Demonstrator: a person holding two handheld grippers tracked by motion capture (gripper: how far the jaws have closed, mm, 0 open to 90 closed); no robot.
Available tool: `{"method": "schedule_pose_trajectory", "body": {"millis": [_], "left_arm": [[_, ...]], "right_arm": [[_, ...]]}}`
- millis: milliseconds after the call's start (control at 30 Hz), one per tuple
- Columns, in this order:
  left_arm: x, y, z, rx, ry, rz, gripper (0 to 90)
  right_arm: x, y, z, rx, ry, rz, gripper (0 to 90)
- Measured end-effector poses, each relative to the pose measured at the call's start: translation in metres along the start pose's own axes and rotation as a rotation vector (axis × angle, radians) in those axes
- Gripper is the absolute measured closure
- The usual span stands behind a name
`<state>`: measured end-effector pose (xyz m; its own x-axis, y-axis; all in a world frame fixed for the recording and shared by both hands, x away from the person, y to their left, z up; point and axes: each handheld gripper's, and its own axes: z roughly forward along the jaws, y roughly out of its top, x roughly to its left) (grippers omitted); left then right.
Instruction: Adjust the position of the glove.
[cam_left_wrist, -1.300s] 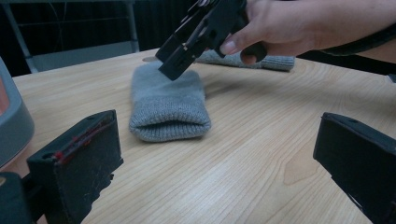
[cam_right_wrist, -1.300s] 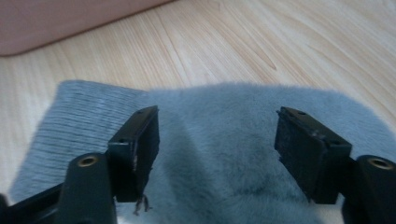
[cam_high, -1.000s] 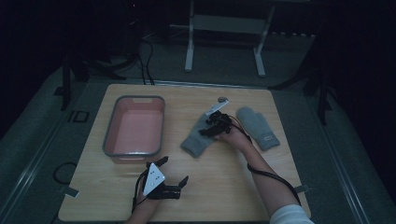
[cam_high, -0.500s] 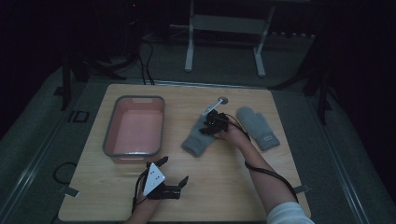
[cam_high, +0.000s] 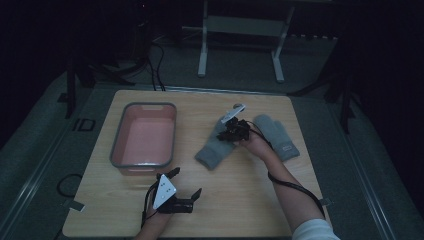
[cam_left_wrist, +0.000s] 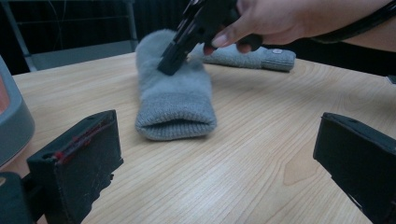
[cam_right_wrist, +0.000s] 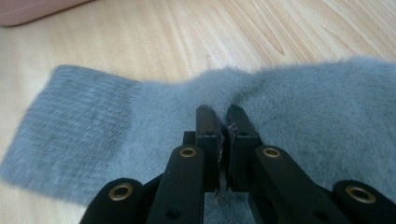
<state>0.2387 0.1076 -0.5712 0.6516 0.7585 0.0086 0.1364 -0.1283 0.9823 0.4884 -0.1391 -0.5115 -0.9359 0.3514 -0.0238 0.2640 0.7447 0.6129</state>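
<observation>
The right gripper (cam_high: 226, 131) is pressed down onto the grey mitten (cam_high: 216, 147) near the middle of the table (cam_high: 250, 200); its jaws have just been closing and now stand nearly together, pinching a small fold of the fuzzy fabric between the pads, as the right gripper view (cam_right_wrist: 223, 122) shows. The mitten's ribbed cuff lies off to the left of those jaws in that view, flat on the wood. A second grey mitten (cam_high: 277, 137) lies just beyond the right hand (cam_high: 255, 145), close beside the first; a small pale label sits on its cuff (cam_left_wrist: 278, 51), too small to read. The left gripper (cam_high: 186, 187) rests near the table's front edge, well apart from the mittens, its jaws spread wide with nothing between them; in the left gripper view the pinched mitten (cam_left_wrist: 175, 100) lies straight ahead of it, cuff opening toward the camera. A grey-rimmed pink tub (cam_high: 120, 145) stands just ahead and to the left of the left gripper. Faint letters reading "ID" (cam_high: 83, 125) show on the floor beside the table.
</observation>
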Motion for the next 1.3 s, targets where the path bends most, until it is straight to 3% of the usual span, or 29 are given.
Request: {"method": "schedule_pose_trajectory", "body": {"millis": [167,267,400,433,567,633,700,833,1167,1300], "left_arm": [[0.000,0.000,0.000,0.000,0.001,-0.005,1.2],[0.000,0.000,0.000,0.000,0.001,-0.004,1.2],[0.000,0.000,0.000,0.000,0.002,-0.004,1.2],[0.000,0.000,0.000,0.000,0.002,-0.004,1.2],[0.000,0.000,0.000,0.001,0.003,0.000,1.2],[0.000,0.000,0.000,0.001,0.003,0.002,1.2],[0.000,0.000,0.000,0.001,0.002,0.001,1.2],[0.000,0.000,0.000,0.000,0.000,0.002,1.2],[0.000,0.000,0.000,0.001,0.002,0.001,1.2],[0.000,0.000,0.000,0.001,0.002,0.000,1.2]], "right_arm": [[0.014,-0.004,-0.024,-0.027,0.064,-0.074,86.5],[0.018,-0.005,-0.032,-0.024,0.090,-0.104,86.5],[0.027,-0.008,-0.046,-0.013,0.160,-0.165,86.6],[0.031,-0.011,-0.048,-0.007,0.211,-0.191,86.6],[0.036,-0.015,-0.043,0.010,0.258,-0.221,86.2],[0.038,-0.020,-0.034,0.033,0.255,-0.238,81.2],[0.037,-0.026,-0.020,0.046,0.225,-0.234,63.9],[0.034,-0.032,-0.014,0.045,0.217,-0.205,56.8],[0.032,-0.038,-0.033,0.024,0.175,-0.210,48.1],[0.030,-0.041,-0.048,-0.007,0.144,-0.182,42.0]]}}
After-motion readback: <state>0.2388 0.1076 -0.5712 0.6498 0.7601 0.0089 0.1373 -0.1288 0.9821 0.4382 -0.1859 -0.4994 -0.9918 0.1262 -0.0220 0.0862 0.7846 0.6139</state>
